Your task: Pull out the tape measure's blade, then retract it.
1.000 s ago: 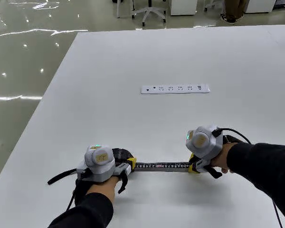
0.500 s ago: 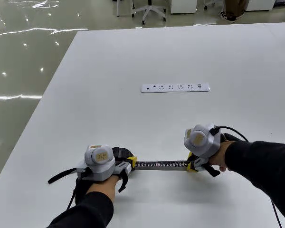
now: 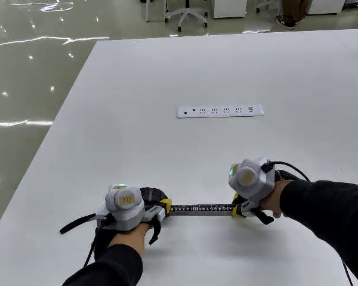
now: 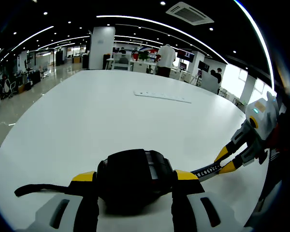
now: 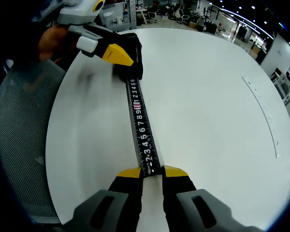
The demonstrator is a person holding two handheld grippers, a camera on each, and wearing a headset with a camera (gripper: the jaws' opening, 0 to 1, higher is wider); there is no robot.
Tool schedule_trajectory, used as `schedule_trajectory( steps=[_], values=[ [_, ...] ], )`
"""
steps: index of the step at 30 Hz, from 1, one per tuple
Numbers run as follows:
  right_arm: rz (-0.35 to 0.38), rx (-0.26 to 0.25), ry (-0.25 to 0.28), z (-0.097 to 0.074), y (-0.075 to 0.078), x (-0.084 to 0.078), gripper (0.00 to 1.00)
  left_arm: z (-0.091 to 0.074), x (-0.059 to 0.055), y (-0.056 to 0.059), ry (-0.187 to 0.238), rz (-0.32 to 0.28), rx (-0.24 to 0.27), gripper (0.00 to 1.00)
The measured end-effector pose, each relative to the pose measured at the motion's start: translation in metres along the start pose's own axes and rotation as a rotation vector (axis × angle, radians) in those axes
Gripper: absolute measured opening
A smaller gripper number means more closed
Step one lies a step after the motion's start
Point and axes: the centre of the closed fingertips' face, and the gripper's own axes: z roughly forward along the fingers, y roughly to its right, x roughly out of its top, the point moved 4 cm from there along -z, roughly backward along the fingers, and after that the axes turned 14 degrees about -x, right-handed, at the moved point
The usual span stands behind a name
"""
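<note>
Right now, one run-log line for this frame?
left claw: shut on tape case | right claw: shut on blade tip | blade: part out, along table | power strip: beyond, untouched

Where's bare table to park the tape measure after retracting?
Free: white tabletop between white power strip and black numbered blade; also left of the strip. Crowded: near edge, where left gripper clamps black tape measure case, right gripper pinches the blade.
</note>
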Motion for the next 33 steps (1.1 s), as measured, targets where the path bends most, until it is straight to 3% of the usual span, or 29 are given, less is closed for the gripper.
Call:
schedule_trajectory(
  steps=[18, 33],
  values=[
    [0.015, -0.003, 0.032, 0.01, -0.004, 0.021, 0.11, 0.001, 0.0, 0.0, 0.01, -0.016, 0.003, 0.57],
    [0.029, -0.004, 0.049, 0.011, -0.007, 0.026, 0.1, 0.001, -0.001, 0.0, 0.01, -0.025, -0.003, 0.57]
  ],
)
